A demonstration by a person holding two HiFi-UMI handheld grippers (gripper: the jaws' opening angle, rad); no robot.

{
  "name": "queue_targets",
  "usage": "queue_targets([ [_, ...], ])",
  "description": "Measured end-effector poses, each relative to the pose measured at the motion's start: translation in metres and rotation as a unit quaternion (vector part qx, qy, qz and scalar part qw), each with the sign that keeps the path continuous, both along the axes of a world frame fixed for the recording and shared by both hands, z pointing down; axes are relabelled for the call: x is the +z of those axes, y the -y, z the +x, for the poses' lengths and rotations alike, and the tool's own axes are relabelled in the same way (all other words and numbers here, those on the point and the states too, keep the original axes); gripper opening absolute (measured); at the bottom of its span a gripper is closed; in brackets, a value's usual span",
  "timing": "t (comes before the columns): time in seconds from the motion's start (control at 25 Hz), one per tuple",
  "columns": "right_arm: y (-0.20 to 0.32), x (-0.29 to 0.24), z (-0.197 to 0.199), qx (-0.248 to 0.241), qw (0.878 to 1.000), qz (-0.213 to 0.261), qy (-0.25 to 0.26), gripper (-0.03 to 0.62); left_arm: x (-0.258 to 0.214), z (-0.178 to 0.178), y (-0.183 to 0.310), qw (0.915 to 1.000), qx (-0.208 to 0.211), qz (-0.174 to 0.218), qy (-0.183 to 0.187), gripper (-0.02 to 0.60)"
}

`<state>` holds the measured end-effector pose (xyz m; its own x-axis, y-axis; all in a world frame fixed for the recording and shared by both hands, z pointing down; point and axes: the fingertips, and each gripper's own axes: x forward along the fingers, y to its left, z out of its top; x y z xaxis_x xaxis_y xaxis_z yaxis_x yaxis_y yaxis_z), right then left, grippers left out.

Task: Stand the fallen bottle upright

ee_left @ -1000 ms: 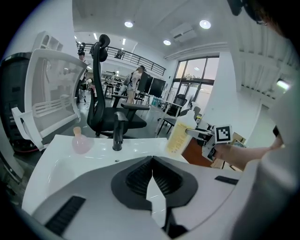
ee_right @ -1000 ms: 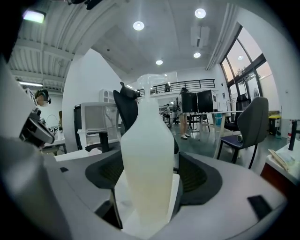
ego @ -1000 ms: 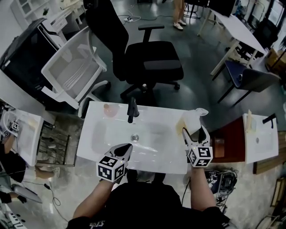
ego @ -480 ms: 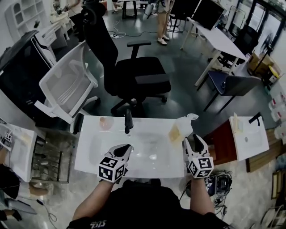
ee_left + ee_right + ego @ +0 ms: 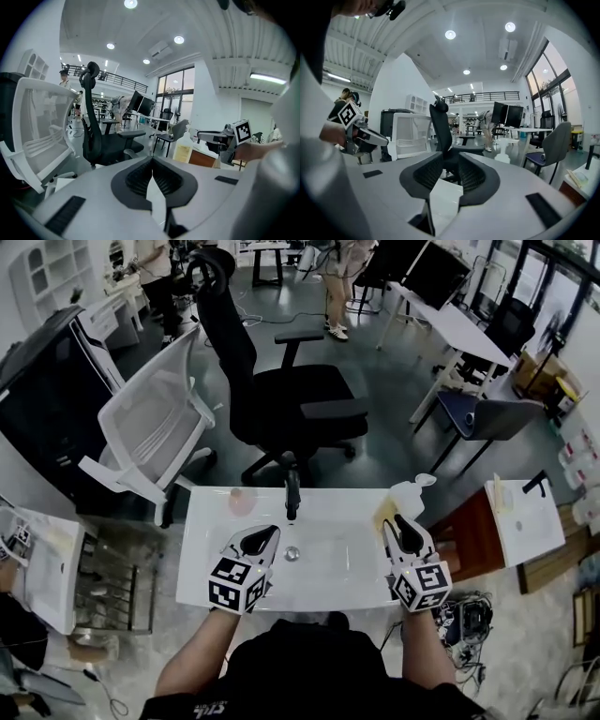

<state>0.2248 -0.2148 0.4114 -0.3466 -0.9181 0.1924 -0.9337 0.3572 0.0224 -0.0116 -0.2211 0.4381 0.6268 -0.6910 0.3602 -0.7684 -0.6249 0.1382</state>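
Observation:
The bottle (image 5: 405, 496), translucent with a pump top and a yellowish label, stands upright on the back right corner of the white wash basin (image 5: 202, 563). It also shows in the left gripper view, where the bottle (image 5: 183, 147) is upright beyond the jaws. My right gripper (image 5: 399, 522) hovers just in front of it, apart from it. Its jaws are closing with a narrow gap and nothing between them (image 5: 450, 158). My left gripper (image 5: 266, 534) hangs over the bowl near the drain, shut and empty (image 5: 151, 159).
A black tap (image 5: 292, 491) rises at the basin's back edge with a pink dish (image 5: 242, 501) left of it. Beyond stand a black office chair (image 5: 300, 399) and a white mesh chair (image 5: 150, 437). A brown cabinet (image 5: 469, 532) and another basin (image 5: 525, 521) lie right.
The right gripper's jaws, wide around the bottle's base before, have narrowed and drawn back from it. Both grippers have lifted. The bottle has stayed upright.

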Motion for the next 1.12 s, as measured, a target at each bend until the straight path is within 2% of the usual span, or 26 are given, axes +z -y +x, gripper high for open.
queue_targets([
  [0.08,-0.004,-0.002,-0.022,-0.022,0.999,-0.011,0.029,0.081,-0.006,-0.013,0.000,0.9999,0.001,0.011,-0.001,0.015],
  [0.16,-0.012,-0.001,-0.038,-0.035,0.998,-0.027,0.033,0.015,-0.011,-0.025,-0.003,0.9997,0.001,0.023,0.001,0.015],
  [0.28,-0.027,0.001,-0.060,-0.054,0.997,-0.054,-0.002,0.014,-0.018,-0.039,-0.006,0.9992,-0.003,0.040,0.006,0.015],
  [0.4,-0.035,-0.003,-0.077,-0.081,0.995,-0.061,-0.024,0.012,-0.025,-0.047,-0.003,0.9988,-0.014,0.048,-0.006,0.015],
  [0.48,-0.035,-0.010,-0.084,-0.102,0.993,-0.055,-0.020,0.012,-0.029,-0.048,-0.001,0.9986,-0.022,0.046,-0.018,0.015],
  [0.56,-0.035,-0.018,-0.087,-0.116,0.992,-0.049,0.004,0.012,-0.031,-0.048,-0.001,0.9983,-0.030,0.044,-0.022,0.015],
  [0.76,-0.029,-0.031,-0.078,-0.140,0.989,-0.029,0.047,0.011,-0.039,-0.037,0.001,0.9974,-0.051,0.038,-0.035,0.015],
  [1.12,-0.031,-0.047,-0.081,-0.149,0.988,0.025,-0.008,0.011,-0.035,0.002,0.007,0.9972,-0.058,0.033,-0.033,0.015],
])
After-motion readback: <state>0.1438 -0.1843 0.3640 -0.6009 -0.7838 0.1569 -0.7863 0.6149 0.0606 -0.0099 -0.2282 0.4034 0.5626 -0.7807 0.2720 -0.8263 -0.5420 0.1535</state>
